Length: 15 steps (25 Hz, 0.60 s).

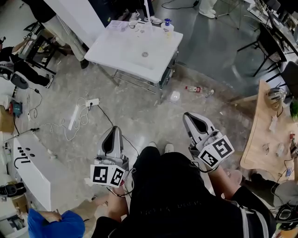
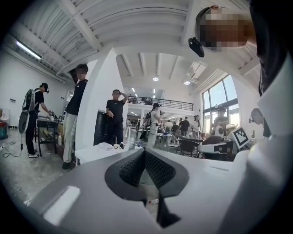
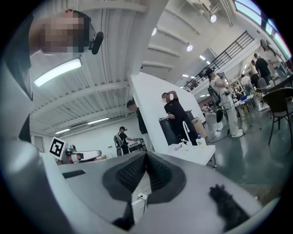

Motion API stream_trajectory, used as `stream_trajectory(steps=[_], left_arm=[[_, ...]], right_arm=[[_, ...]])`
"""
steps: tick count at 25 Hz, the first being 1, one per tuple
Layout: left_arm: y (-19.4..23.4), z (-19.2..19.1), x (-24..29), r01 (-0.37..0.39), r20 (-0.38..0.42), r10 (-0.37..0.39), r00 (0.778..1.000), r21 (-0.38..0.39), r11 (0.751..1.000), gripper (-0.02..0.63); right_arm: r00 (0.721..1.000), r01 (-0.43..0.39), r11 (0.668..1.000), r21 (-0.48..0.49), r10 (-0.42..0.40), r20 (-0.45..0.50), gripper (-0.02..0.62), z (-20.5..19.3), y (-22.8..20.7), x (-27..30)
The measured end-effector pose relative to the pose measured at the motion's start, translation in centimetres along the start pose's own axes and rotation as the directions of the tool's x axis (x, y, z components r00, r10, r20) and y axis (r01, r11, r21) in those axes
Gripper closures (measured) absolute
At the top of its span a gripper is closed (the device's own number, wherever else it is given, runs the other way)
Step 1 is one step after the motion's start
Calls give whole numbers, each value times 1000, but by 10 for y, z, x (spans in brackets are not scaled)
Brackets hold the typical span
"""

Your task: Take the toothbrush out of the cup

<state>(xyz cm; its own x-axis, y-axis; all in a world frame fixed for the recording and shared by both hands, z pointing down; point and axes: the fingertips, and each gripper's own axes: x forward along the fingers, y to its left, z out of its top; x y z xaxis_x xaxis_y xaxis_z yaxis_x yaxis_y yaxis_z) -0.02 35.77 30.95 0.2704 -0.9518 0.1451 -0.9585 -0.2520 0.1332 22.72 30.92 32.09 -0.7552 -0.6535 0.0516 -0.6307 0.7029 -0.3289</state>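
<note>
Left gripper [image 1: 113,130]: closed, empty, carried at waist.
Right gripper [image 1: 188,116]: closed, empty too.
Counter [image 1: 121,53]: well ahead, so nothing reachable yet.

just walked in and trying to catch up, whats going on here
A person stands on the floor with a two-jaw gripper in each hand. The left gripper and the right gripper are both shut and empty, pointing toward a white sink table some way ahead. At its far edge stand a faucet, a soap bottle and what looks like a cup; a toothbrush is too small to make out. Neither gripper is at the table yet.
</note>
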Motion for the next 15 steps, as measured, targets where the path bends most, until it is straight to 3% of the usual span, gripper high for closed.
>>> stream_trajectory(steps=[15], left_arm=[[-23,3,49,66,13,-66,998,2,998,597]], right_arm=[[999,-45,998,-34,44,-30,584,3,-20,5]])
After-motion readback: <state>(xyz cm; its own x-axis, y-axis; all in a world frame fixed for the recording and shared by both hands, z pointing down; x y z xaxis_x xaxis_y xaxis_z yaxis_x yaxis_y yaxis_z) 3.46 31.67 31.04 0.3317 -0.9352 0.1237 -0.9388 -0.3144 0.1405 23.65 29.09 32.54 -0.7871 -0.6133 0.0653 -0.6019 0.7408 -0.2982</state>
